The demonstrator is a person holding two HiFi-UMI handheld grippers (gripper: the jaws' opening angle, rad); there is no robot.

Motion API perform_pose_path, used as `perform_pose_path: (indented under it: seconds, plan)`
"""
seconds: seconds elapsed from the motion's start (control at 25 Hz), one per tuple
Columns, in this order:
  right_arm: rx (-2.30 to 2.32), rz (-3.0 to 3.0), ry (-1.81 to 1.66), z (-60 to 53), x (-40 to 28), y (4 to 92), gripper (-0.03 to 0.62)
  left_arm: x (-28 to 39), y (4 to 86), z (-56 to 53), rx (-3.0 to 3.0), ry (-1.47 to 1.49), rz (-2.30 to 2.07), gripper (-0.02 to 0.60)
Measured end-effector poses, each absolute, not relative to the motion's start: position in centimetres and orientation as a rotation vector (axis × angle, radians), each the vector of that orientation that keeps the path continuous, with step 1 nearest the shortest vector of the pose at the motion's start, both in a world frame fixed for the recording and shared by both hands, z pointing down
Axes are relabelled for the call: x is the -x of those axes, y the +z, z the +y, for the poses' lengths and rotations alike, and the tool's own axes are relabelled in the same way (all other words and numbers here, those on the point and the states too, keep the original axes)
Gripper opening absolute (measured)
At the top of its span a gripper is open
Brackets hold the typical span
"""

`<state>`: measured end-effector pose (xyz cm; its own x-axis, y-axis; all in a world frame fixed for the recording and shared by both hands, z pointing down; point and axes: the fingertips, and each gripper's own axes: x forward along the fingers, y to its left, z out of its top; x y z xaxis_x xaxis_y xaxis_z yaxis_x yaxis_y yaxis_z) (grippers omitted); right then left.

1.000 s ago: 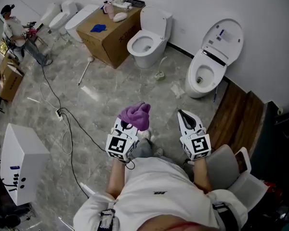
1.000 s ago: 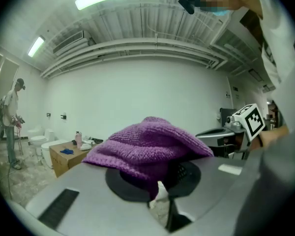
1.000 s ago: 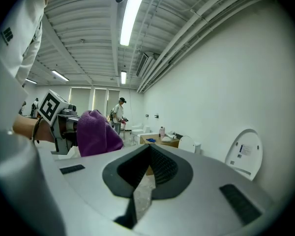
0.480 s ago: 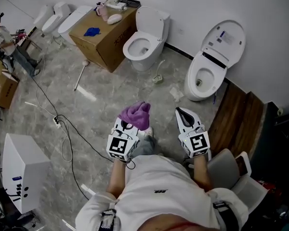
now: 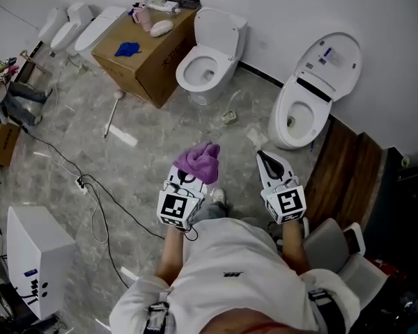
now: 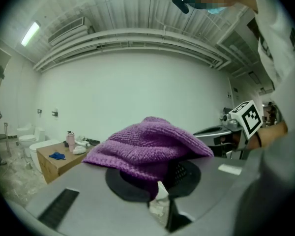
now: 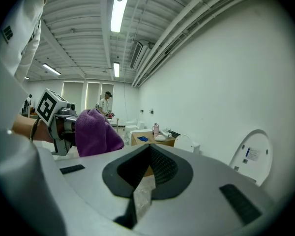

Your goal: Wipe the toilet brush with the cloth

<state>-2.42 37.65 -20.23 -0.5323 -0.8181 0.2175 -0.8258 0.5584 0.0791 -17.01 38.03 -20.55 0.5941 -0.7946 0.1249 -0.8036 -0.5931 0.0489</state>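
My left gripper (image 5: 194, 171) is shut on a purple knitted cloth (image 5: 199, 161), which bunches over its jaws; the same cloth (image 6: 147, 150) fills the middle of the left gripper view. My right gripper (image 5: 267, 160) is held beside it, shut with nothing in it, and the jaws of the right gripper (image 7: 146, 167) meet in its own view. A toilet brush (image 5: 112, 113) with a long pale handle lies on the tiled floor far ahead to the left, well away from both grippers.
A cardboard box (image 5: 143, 51) with bottles and a blue rag on top stands at the wall. Two white toilets (image 5: 209, 54) (image 5: 310, 96) stand with their lids up. Cables (image 5: 90, 186) trail over the floor. A white cabinet (image 5: 31, 245) is at the left and a chair (image 5: 334, 245) at the right.
Both grippers have moved together across the floor with the person, and the room has slid a little in the head view. The cloth stays in the left gripper.
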Motion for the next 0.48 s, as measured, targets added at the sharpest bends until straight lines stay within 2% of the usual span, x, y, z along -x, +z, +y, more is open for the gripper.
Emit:
perform_pose_path:
  seconds: [0.48]
  plan:
    - [-1.421,-2.528,0.072,30.9,4.0,-19.3,-0.005,18.8,-19.7,30.8,-2.726,0.126,-1.329,0.048]
